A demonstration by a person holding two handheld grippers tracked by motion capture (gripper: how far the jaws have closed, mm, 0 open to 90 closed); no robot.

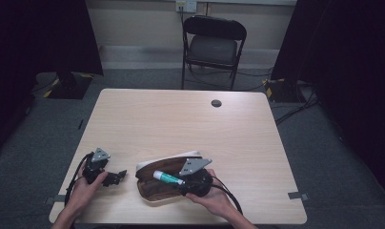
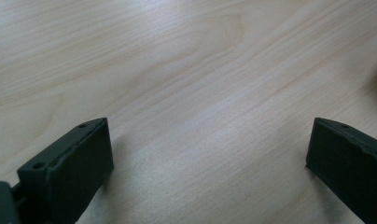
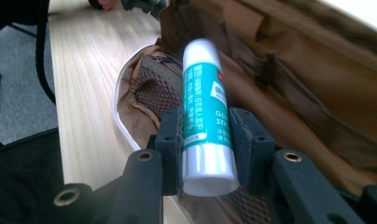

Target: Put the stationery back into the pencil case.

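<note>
In the high view, a person's hands are reaching in over the near edge of the pale wooden table (image 1: 190,119). An open brown pouch (image 1: 155,183) with a white rim is lying near that edge. The right gripper (image 1: 181,182) is hovering over the pouch, holding a glue stick (image 1: 168,178) that is pointing left across the opening. The left gripper (image 1: 118,177) is resting just left of the pouch. A black folding chair (image 1: 213,45) is standing beyond the table's far edge.

In the left gripper view, its two black jaws are standing wide apart with bare wood grain between them, gripping nothing.

In the right gripper view, the jaws are pinching the glue stick (image 3: 206,116) near its base. The tube is white with a teal label reading "GLUE STICK" partly hidden, beside small unreadable print. Below it, the pouch (image 3: 289,88) is showing brown lining and a mesh pocket (image 3: 156,95).
</note>
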